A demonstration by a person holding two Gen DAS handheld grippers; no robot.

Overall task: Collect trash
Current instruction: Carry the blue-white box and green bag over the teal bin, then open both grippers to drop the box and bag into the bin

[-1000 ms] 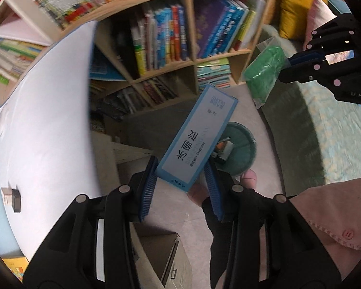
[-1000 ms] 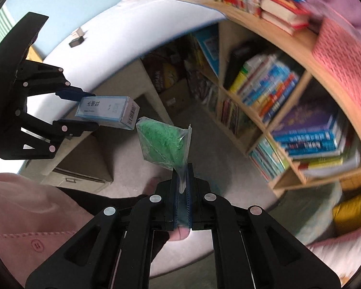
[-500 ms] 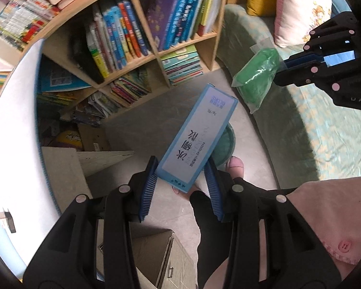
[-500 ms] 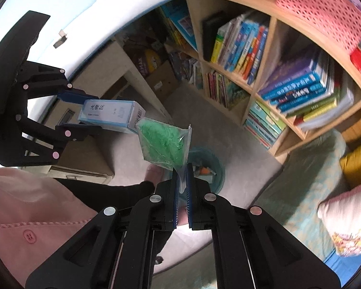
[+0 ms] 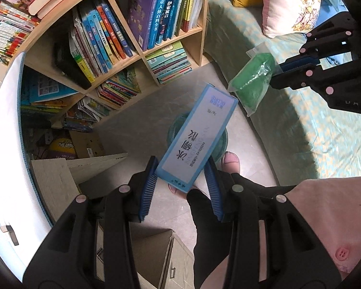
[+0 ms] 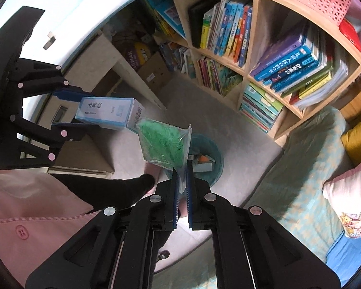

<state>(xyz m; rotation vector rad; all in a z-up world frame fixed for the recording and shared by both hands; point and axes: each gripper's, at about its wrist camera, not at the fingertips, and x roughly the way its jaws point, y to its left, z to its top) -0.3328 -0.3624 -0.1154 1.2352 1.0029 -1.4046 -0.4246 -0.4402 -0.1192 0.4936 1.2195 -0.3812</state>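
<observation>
the blue-and-white carton (image 5: 196, 137) is clamped at its near end between the two blue pads of the left hand-held gripper (image 5: 180, 185), its long body tilting up and away to the right, in the air over the teal waste bin (image 5: 222, 142) on the floor. from the right wrist view the same carton (image 6: 109, 113) sticks out level from the left hand-held gripper (image 6: 71, 114), which reaches in from the left edge. the clear bag of green stuff (image 6: 163, 142) is pinched by its sealed edge in the right hand-held gripper (image 6: 182, 183), whose fingers are pressed nearly together on the thin plastic; the bag stands up and leans left, its corner just beside the carton's far end. the bin (image 6: 217, 166) sits below and beyond both, with a few scraps inside. in the left wrist view the right hand-held gripper (image 5: 275, 72) comes in from the right, holding the bag (image 5: 250, 82) above the floor near the sofa (image 5: 300, 125). a wooden bookshelf (image 6: 243, 72) full of books stands behind.
</observation>
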